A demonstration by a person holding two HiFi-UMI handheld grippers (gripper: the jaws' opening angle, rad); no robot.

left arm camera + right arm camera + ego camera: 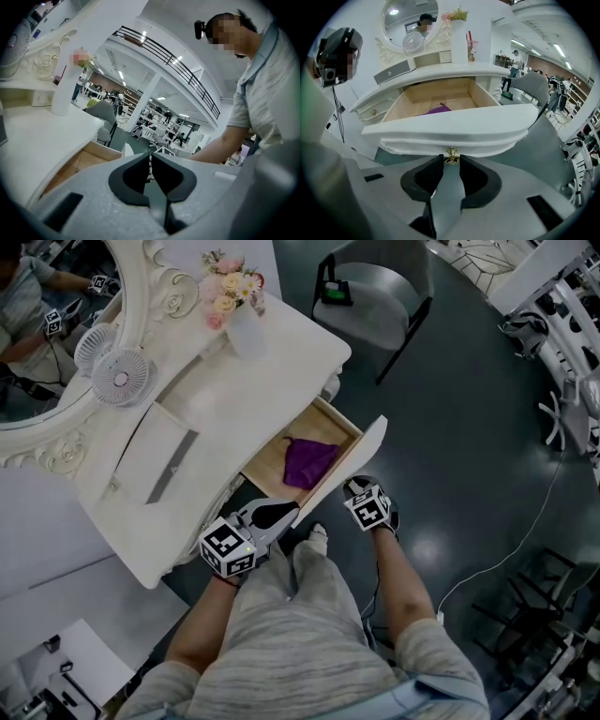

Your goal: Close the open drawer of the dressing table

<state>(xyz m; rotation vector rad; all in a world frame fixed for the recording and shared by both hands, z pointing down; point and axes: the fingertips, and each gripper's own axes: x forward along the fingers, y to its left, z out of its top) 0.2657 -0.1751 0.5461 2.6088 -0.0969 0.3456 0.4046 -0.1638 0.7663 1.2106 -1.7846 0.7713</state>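
The pale wooden drawer with a curved white front stands pulled well out of the white carved desk, toward the person's knees. A crumpled purple cloth lies on the drawer's wooden bottom.

The right tongs are tilted steeply down at the drawer front, just under its lower edge. They are released: the two dark jaws stand apart, and the small gold knob on the drawer front sits right at the gap between their tips. Neither tip can be seen to press on it.

The left tongs are clenched, the jaw tips meeting with only a thin slit between them and nothing in it. They point roughly level, past the corner of the desk. In the head view they lie just beside the near end of the drawer front; whether they touch it I cannot tell.

On the desk top stand a small round white fan and a white vase of pink and cream flowers, before an oval mirror in an ornate white frame. A grey chair stands well apart on the dark floor.
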